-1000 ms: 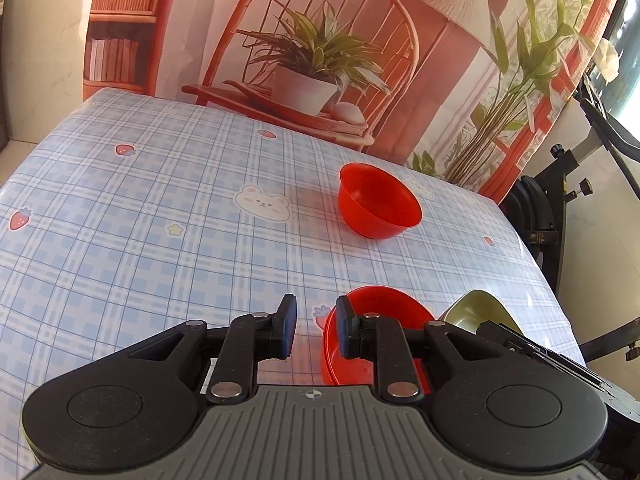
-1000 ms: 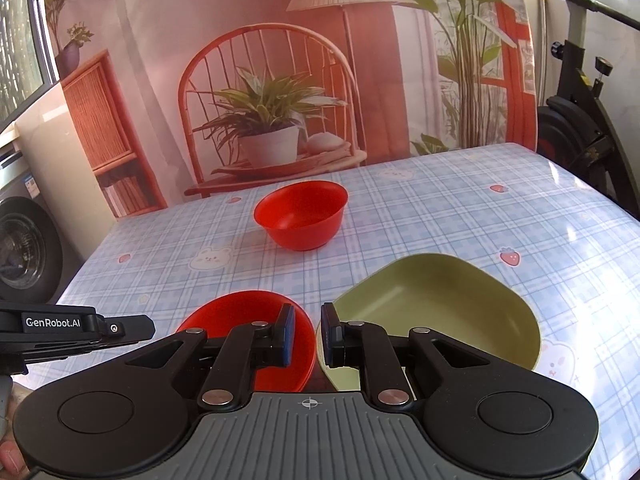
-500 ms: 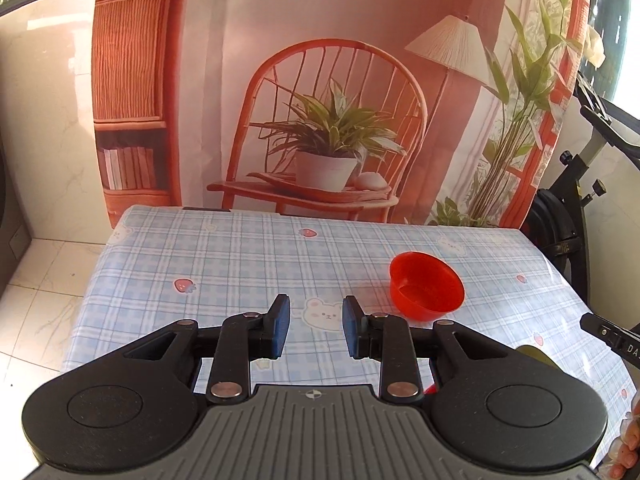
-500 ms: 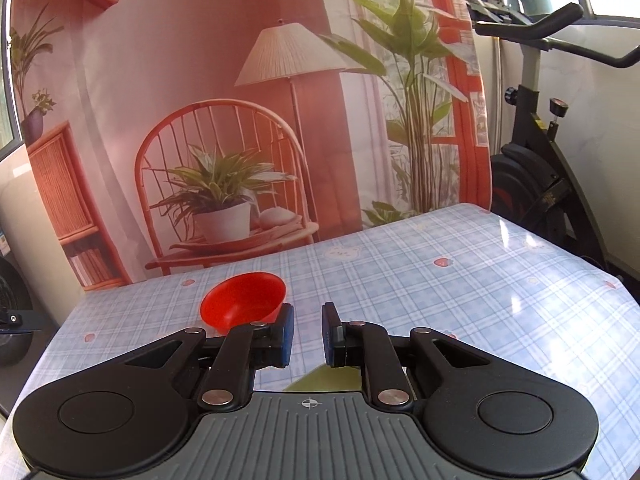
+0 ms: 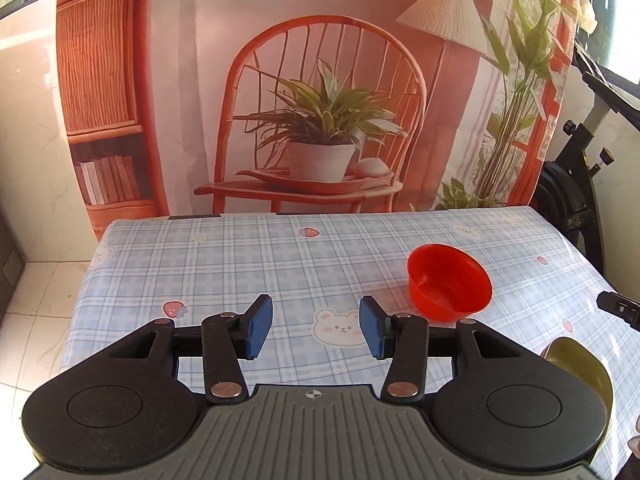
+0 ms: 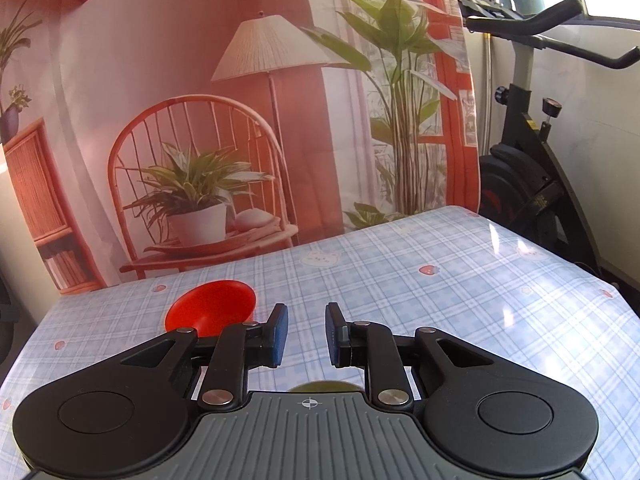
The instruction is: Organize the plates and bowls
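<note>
The left gripper (image 5: 316,330) hangs above the near part of the table (image 5: 240,264) with its jaws spread wide and nothing between them; its blue pads (image 5: 259,332) frame a bear printed on the checked blue cloth; ahead and to the right a red bowl (image 5: 449,288) sits upright on the cloth, well apart from the fingers, and at the right edge of that view a green dish (image 5: 580,372) shows only partly behind the gripper's body — a dark piece of the other tool pokes in just above it; the right gripper (image 6: 306,334) is parted too, though less widely, and holds nothing; from its camera the red bowl (image 6: 212,310) lies ahead to the left, its near side hidden behind the left finger, while a thin sliver of the green dish (image 6: 320,386) peeks out just over the gripper's grey body, directly beneath the gap between the fingers; past the far edge of the table hangs a printed backdrop (image 6: 192,128) showing a chair, a potted plant and a lamp, and an exercise bike (image 6: 532,168) stands to the right
</note>
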A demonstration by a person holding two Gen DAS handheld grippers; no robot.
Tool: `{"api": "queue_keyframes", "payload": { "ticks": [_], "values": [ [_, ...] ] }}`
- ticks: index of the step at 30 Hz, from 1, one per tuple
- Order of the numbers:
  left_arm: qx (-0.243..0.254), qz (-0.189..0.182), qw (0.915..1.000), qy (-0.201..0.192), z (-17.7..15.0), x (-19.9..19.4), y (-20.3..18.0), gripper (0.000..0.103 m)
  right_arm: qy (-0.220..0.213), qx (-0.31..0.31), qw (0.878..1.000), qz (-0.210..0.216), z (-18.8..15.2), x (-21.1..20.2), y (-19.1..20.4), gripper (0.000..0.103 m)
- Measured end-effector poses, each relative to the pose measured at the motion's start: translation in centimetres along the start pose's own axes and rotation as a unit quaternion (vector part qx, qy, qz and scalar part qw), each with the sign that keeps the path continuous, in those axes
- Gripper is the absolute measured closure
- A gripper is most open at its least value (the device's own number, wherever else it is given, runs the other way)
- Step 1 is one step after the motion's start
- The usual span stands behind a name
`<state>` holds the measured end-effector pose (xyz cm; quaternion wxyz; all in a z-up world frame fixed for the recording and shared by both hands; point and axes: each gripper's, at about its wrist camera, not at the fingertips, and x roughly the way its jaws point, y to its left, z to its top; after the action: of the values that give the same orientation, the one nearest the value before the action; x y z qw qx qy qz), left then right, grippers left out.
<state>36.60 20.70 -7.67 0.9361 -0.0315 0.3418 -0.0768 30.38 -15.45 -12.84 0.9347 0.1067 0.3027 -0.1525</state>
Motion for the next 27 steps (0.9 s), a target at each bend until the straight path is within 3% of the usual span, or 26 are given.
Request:
{"api": "queue_keyframes", "payload": {
  "ticks": [5, 16, 24, 27],
  "values": [
    [0.019, -0.042, 0.9987, 0.018, 1.2, 4.4, -1.9, 0.053, 0.039, -0.007, 0.999, 0.0, 0.4, 4.0, 0.3, 0.084],
    [-0.007, -0.122, 0.9907, 0.059, 1.8, 13.5, -5.1, 0.052, 0.099, -0.006, 0.993, 0.056, 2.7, 10.4, 3.5, 0.076],
    [-0.007, -0.137, 0.9855, 0.1, 1.2, 16.8, -6.8, 0.055, 0.141, -0.039, 0.988, 0.055, 2.9, 15.1, 5.1, 0.076],
    [0.001, -0.141, 0.9843, 0.107, 1.0, 17.5, -7.1, 0.062, 0.156, -0.041, 0.985, 0.053, 2.6, 16.3, 5.3, 0.076]
  ]
}}
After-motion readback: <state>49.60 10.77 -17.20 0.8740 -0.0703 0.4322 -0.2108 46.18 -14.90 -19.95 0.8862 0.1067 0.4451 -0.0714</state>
